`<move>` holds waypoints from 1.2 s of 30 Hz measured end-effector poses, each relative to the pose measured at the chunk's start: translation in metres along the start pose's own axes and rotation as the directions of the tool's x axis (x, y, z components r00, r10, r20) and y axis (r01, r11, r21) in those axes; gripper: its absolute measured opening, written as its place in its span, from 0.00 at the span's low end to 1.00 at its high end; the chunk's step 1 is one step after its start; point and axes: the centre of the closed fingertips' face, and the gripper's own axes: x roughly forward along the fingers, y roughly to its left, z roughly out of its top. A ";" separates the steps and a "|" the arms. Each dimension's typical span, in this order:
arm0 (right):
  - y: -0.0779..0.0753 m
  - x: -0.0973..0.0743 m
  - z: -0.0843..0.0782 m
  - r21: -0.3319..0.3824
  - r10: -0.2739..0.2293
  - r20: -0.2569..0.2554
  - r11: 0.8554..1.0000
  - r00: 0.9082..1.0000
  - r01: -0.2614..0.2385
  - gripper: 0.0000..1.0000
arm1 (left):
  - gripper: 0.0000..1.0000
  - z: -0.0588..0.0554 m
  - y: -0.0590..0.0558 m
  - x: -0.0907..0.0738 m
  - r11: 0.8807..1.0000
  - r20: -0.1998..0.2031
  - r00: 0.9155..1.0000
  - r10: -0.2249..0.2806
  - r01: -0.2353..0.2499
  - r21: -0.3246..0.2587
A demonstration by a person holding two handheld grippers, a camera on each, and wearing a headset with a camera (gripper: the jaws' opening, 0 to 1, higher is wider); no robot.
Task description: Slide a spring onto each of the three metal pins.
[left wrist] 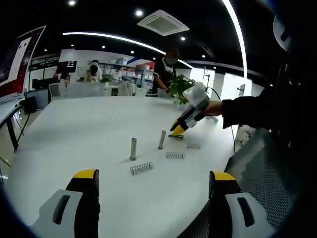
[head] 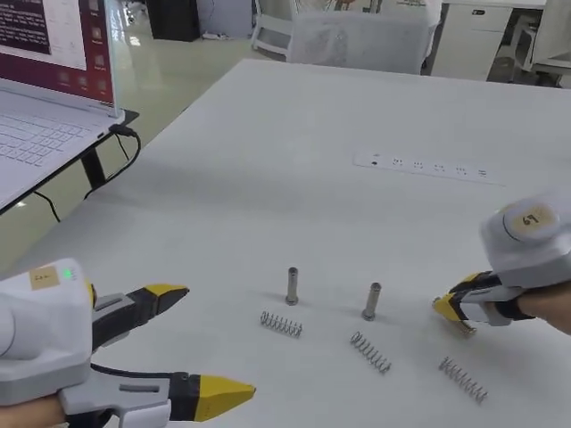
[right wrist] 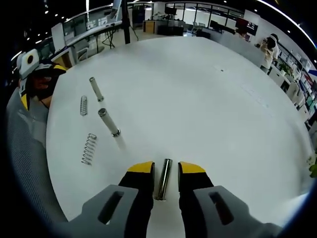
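Two metal pins stand upright on the white table, one to the left and one to the right. Three springs lie in front of them: one, a second and a third. My right gripper is low at the table's right, shut on a third pin that lies lengthwise between its jaws. My left gripper hovers at the lower left, wide open and holding nothing, facing the pins and the nearest spring.
An open laptop sits on a stand at the left with a cable hanging off it. A white power strip lies further back on the table. A chair stands at the far edge. People stand in the background.
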 end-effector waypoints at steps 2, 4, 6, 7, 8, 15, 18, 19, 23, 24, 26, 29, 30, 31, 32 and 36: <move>-0.001 0.002 0.000 0.011 -0.005 -0.006 1.000 1.000 0.005 0.16 | 0.88 0.000 0.000 0.000 1.000 0.000 1.000 -0.001 0.001 0.000; -0.001 0.003 0.000 0.020 -0.008 -0.009 1.000 1.000 0.008 0.15 | 0.88 0.000 0.000 0.001 1.000 -0.002 1.000 -0.002 0.002 0.001; -0.001 0.005 0.000 0.026 -0.008 -0.016 1.000 1.000 0.008 0.13 | 0.88 0.000 0.000 0.001 1.000 -0.002 1.000 -0.002 0.002 0.001; -0.001 0.005 0.000 0.027 -0.008 -0.018 1.000 1.000 0.008 0.13 | 0.88 0.000 0.000 0.001 1.000 -0.002 1.000 -0.002 0.002 0.001; -0.001 0.007 0.000 0.030 -0.010 -0.023 0.999 1.000 0.011 0.12 | 0.88 0.000 0.000 0.001 1.000 -0.001 1.000 -0.001 0.001 0.001; -0.001 0.011 -0.006 0.061 -0.020 -0.058 0.998 0.998 0.024 0.07 | 0.88 0.000 0.000 0.000 1.000 0.003 1.000 0.002 -0.002 -0.001; -0.001 0.010 -0.006 0.064 -0.018 -0.059 0.998 0.998 0.022 0.07 | 0.88 0.000 0.000 0.000 1.000 0.005 1.000 0.003 -0.003 -0.004; -0.001 0.010 -0.006 0.068 -0.018 -0.059 0.997 0.998 0.022 0.06 | 0.88 0.000 0.000 0.000 1.000 0.004 1.000 0.002 -0.002 -0.003; 0.000 0.007 -0.006 0.075 -0.027 -0.057 0.997 0.998 0.031 0.06 | 0.88 0.001 0.000 0.000 1.000 0.005 1.000 0.001 -0.001 -0.001; -0.001 0.006 -0.005 0.078 -0.029 -0.052 0.996 0.998 0.033 0.06 | 0.88 0.001 0.000 0.000 1.000 0.005 1.000 0.000 0.000 0.000; -0.001 0.003 -0.004 0.085 -0.032 -0.043 0.996 0.999 0.036 0.06 | 0.88 0.001 0.000 0.001 1.000 0.005 1.000 -0.001 0.001 0.002; -0.001 -0.005 -0.001 0.090 -0.034 -0.025 0.995 0.999 0.036 0.06 | 0.88 0.001 0.000 0.000 1.000 0.006 1.000 -0.002 0.002 0.004; -0.001 -0.007 -0.001 0.091 -0.037 -0.019 0.995 0.999 0.039 0.06 | 0.88 0.001 0.000 0.001 1.000 0.006 1.000 -0.003 0.003 0.004; -0.001 -0.010 0.000 0.093 -0.040 -0.014 0.995 0.999 0.041 0.06 | 0.88 0.001 -0.001 0.001 1.000 0.007 1.000 -0.003 0.003 0.004; -0.001 -0.012 0.000 0.095 -0.042 -0.009 0.995 0.999 0.043 0.06 | 0.88 0.002 -0.001 0.001 1.000 0.007 1.000 -0.004 0.004 0.005; -0.002 -0.020 0.002 0.100 -0.050 0.011 0.994 0.999 0.049 0.06 | 0.88 0.002 -0.001 0.001 1.000 0.007 1.000 -0.006 0.006 0.008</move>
